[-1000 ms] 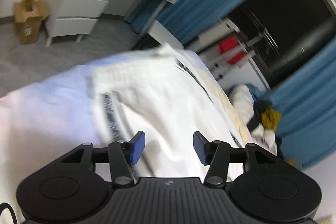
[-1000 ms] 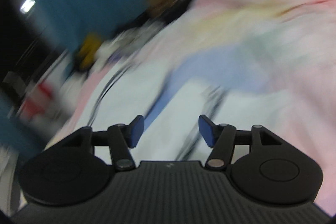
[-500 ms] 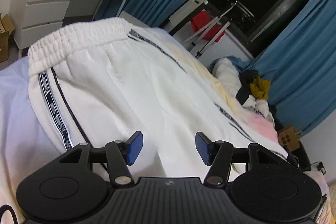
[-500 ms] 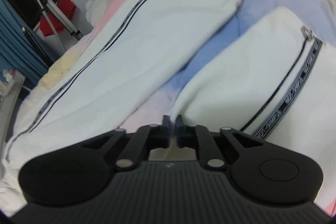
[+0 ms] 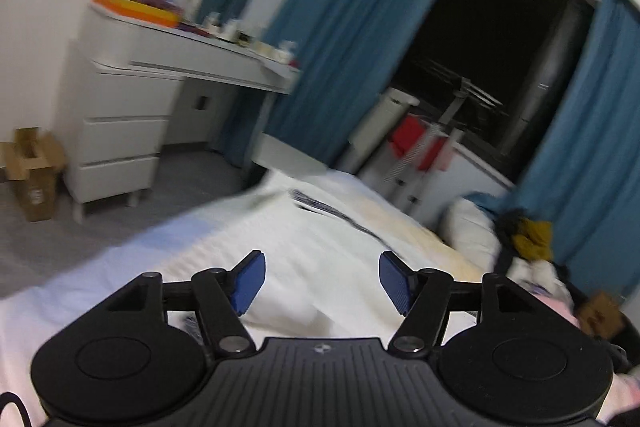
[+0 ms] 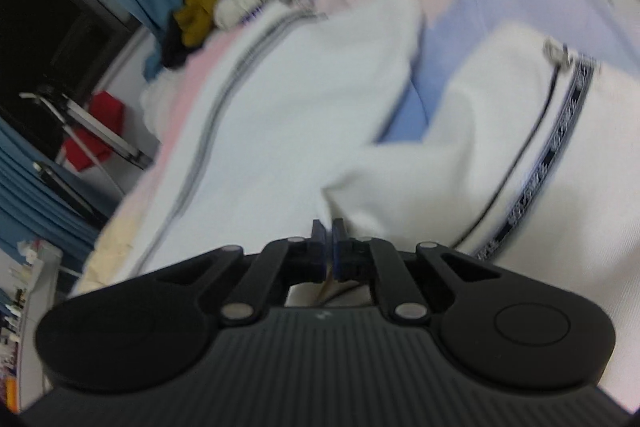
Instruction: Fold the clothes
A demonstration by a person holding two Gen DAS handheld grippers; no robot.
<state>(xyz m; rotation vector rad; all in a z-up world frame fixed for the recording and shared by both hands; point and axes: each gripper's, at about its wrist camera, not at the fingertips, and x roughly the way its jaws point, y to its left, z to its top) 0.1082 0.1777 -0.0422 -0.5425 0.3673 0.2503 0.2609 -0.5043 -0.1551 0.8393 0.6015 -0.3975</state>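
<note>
white knit trousers (image 6: pixel 288 131) spread flat on the pastel bedsheet (image 6: pixel 500 7), legs running away toward the clothes pile | right gripper (image 6: pixel 327 233) clamped tight at the crotch fold (cloth looks pinched) | left gripper (image 5: pixel 320 281) carried above the waistband end, jaws opening, nothing between them

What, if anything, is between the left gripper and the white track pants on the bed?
Nothing visible. The left gripper, jaws opening and empty, looks straight onto the white track pants, with no object between.
</note>
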